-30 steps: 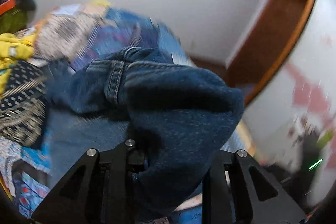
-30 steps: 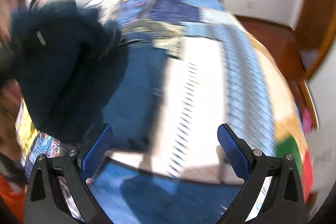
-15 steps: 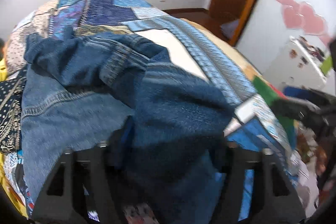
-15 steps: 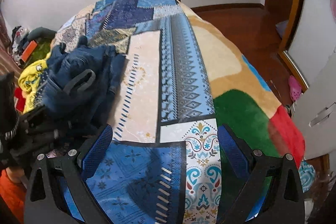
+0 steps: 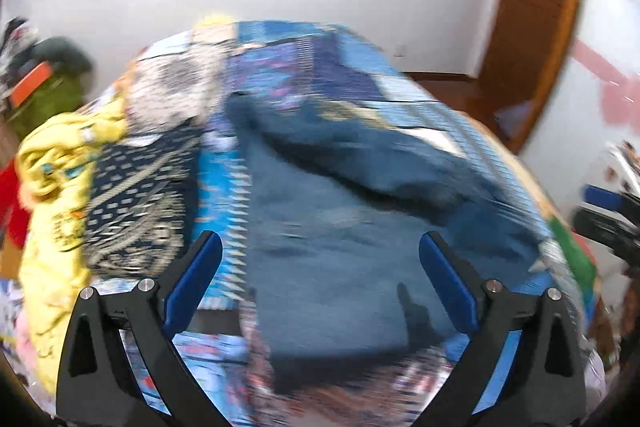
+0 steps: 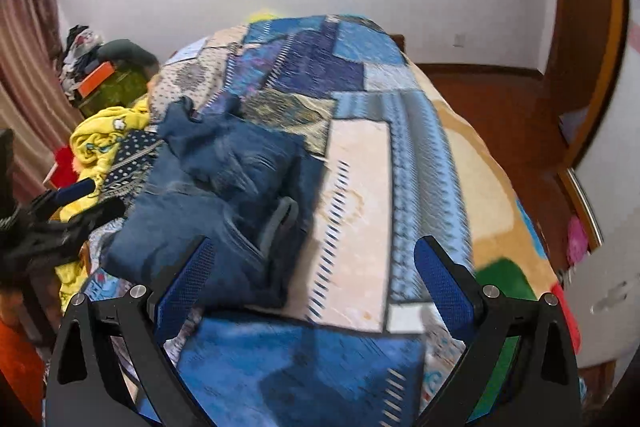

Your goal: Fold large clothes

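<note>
I have both tongs spread wide and empty. The left tongs (image 5: 320,279) hang just above the jeans (image 5: 360,227), and the right tongs (image 6: 312,279) hang over the bed (image 6: 360,207) beside them, nothing between their blue pads.

The jeans lie on the bed, on the left half of the patchwork blanket (image 6: 352,75), partly folded: in the right view one thick part is doubled over the rest and makes a loose bundle, with a gray strap-like loop (image 6: 280,223) showing at its right edge. I judge that one fold is made and the cloth is released, so the step now is to choose a new hold for the next fold. For this I think I must take two points on one end of the bundle, one with each tongs, and bring them over together so the layers stay even. The left view is blurred, so I cannot see the seams well from there.

The denim looks heavy and stiff, with deep rounded creases, not flat ones; it will probably keep some bulk. The blanket is soft with printed blue, beige and green blocks. Near the jeans on the left lie a yellow garment (image 6: 104,139) and a dark dotted cloth (image 5: 136,195).
</note>
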